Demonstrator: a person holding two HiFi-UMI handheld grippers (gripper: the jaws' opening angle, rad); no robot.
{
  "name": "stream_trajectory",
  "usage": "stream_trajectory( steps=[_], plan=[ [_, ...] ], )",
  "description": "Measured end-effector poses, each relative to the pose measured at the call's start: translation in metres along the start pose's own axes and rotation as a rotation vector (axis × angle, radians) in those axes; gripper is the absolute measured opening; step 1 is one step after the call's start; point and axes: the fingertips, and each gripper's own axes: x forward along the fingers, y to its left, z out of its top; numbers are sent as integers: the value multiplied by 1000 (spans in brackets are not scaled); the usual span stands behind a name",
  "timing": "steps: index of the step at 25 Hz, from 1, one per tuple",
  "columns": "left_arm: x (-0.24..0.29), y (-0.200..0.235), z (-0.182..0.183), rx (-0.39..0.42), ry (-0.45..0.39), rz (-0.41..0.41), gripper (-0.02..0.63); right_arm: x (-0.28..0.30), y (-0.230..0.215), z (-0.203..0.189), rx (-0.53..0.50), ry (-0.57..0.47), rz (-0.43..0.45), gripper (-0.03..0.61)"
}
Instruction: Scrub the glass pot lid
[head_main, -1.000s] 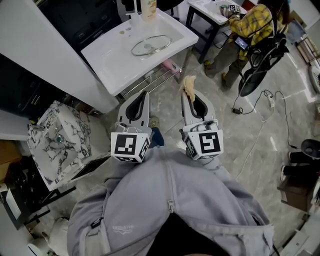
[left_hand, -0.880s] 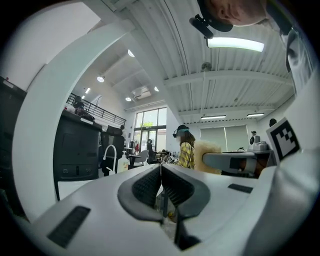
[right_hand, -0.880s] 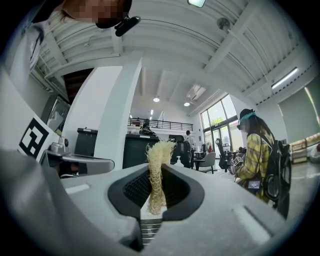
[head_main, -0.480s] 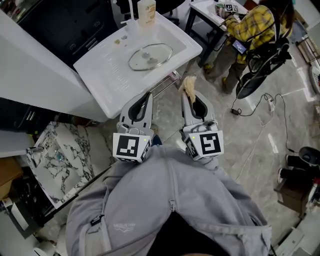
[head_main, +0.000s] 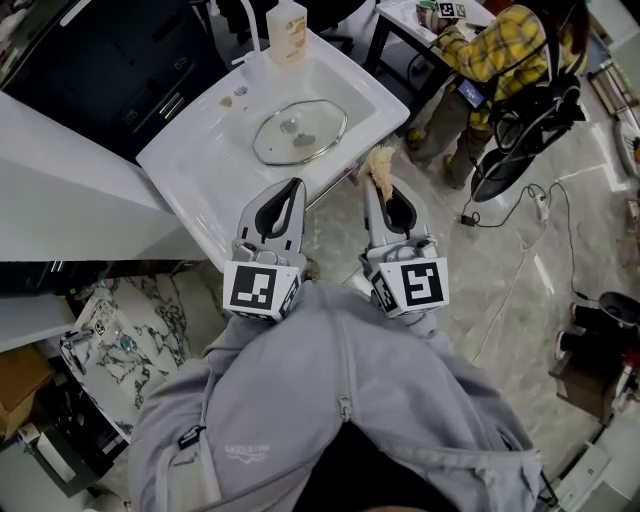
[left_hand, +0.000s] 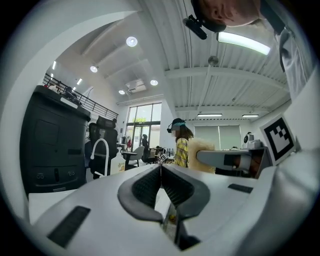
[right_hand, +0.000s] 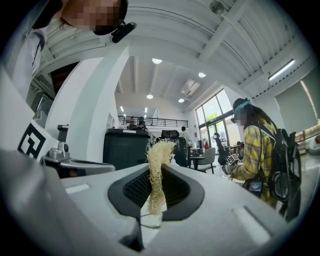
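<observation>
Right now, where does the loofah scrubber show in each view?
Head view: scrubber just above centre, sticking out of the right gripper.
Left gripper view: scrubber right of centre, mid-height.
Right gripper view: scrubber dead centre, clamped upright.
Shared landmark: person in yellow plaid.

Bright open hall with a pale marble floor (head_main: 520, 300).
A black cabinet (head_main: 120, 60) fills the upper left of the head view; tall windows (left_hand: 142, 122) and round ceiling lights (left_hand: 132, 41) glow beyond.

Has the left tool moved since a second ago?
Yes. The left tool has advanced toward the white sink; its tip now overlaps the near rim.
</observation>
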Motion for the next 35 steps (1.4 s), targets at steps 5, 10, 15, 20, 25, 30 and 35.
stream_trajectory(
  steps=[5, 10, 15, 20, 25, 30, 35],
  plan=[
    [15, 15, -5, -12, 10, -19, 7, 18, -2, -6, 6, 12, -12, 32],
    [9, 19, -10, -17, 21, -15, 6, 29, 2, -12, 10, 25, 14, 32],
    [10, 42, -13, -47, 19, 71, 7, 69, 16, -15, 12, 38, 134, 32],
    [10, 75, -5, -51, -12, 200, 7, 108, 33, -12, 2, 31, 276, 32],
    [22, 107, 4, -58, -40, 366, 7, 158, 37, -9, -1, 34, 440, 32],
    [61, 127, 8, -67, -48, 469, 7, 209, 16, -11, -2, 45, 544, 32],
    [98, 145, 6, -59, -56, 563, 6, 247, -11, -14, -24, 57, 629, 32]
  ],
)
